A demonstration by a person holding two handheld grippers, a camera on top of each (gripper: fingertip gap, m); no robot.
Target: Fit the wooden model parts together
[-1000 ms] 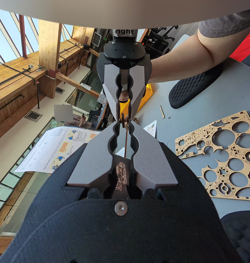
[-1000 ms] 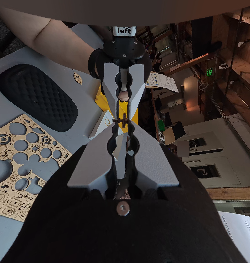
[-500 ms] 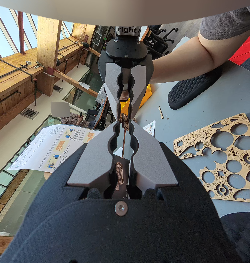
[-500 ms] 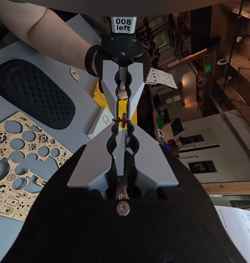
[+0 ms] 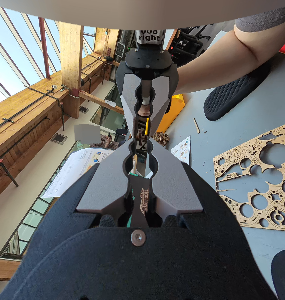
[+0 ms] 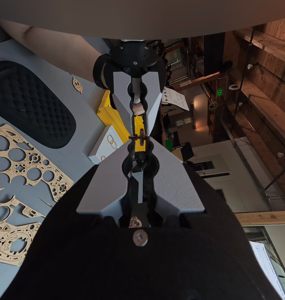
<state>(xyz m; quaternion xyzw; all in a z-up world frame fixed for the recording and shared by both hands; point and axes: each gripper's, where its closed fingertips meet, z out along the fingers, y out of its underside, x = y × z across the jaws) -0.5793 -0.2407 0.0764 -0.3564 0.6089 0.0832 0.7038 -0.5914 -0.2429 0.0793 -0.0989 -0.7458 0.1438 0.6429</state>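
My two grippers meet tip to tip above the grey table (image 5: pixel 219 146). A small dark wooden gear on a short axle (image 6: pixel 141 137) sits crosswise between the tips. It also shows in the left wrist view (image 5: pixel 141 140). My left gripper (image 5: pixel 141 140) is nearly shut, its jaws pinching this part. My right gripper (image 6: pixel 139 140) is nearly shut on the same part from the opposite side. The right gripper (image 5: pixel 142 135) faces me in the left wrist view, and the left gripper (image 6: pixel 139 134) faces me in the right wrist view. Exactly where each jaw touches the part is hidden.
A laser-cut plywood sheet (image 5: pixel 260 178) lies on the table and also shows in the right wrist view (image 6: pixel 25 178). A black wrist pad (image 6: pixel 29 103), yellow bin (image 6: pixel 112 120), white box (image 6: pixel 106 144), loose wooden disc (image 6: pixel 77 84), part-built wooden model (image 5: pixel 162 140) and instruction sheet (image 5: pixel 76 168) are around.
Both grippers stay tip to tip with the gear part between them. The pair has shifted and tilted slightly over the table, so the background has slid in both views.
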